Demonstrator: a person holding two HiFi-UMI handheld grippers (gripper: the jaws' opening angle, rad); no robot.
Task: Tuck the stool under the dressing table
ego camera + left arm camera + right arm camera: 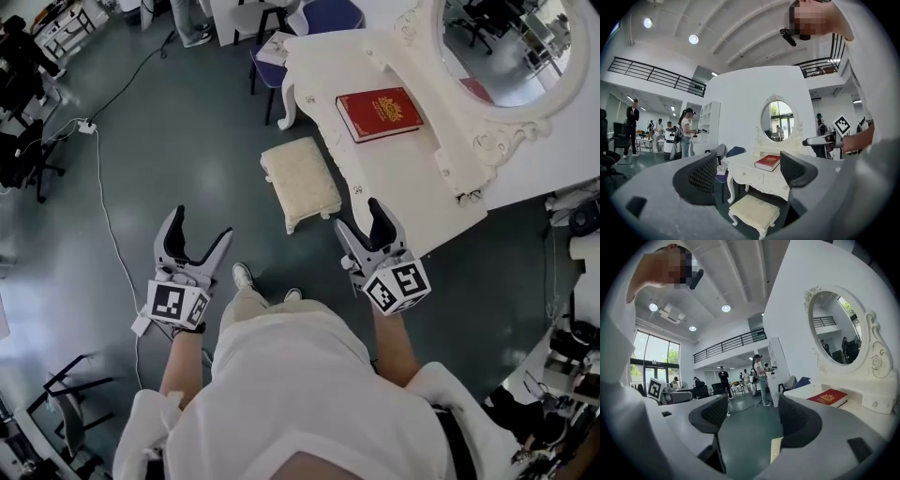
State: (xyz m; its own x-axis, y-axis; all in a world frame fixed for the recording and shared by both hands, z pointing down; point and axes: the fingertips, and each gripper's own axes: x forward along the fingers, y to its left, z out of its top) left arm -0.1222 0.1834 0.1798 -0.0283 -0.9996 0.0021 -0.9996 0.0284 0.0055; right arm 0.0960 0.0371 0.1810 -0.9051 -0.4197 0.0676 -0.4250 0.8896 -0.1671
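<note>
Here both tools are empty. The left gripper [202, 225] stands with its jaws wide apart over the grey floor [122, 141], pressing on nothing; its own view frames the stool [754, 213] and the table front far beyond the pads. The right gripper [359, 217] is likewise spread, with only floor and a pale sliver of cushion showing between its jaws, and it hangs just off the front edge of the dressing table [412, 178].

The stool, white-legged with a cream cushion, stands on the floor along that front edge, almost all of its seat out from under the top. Neither gripper touches it; it sits ahead of both, between them and nearer the right one.

On the table top a red book [380, 113] lies close to the front edge, and the oval mirror [511, 47] rises at the back. A blue chair [323, 17] stands by the table's far end. A white cable [105, 202] trails across the floor at the left.
</note>
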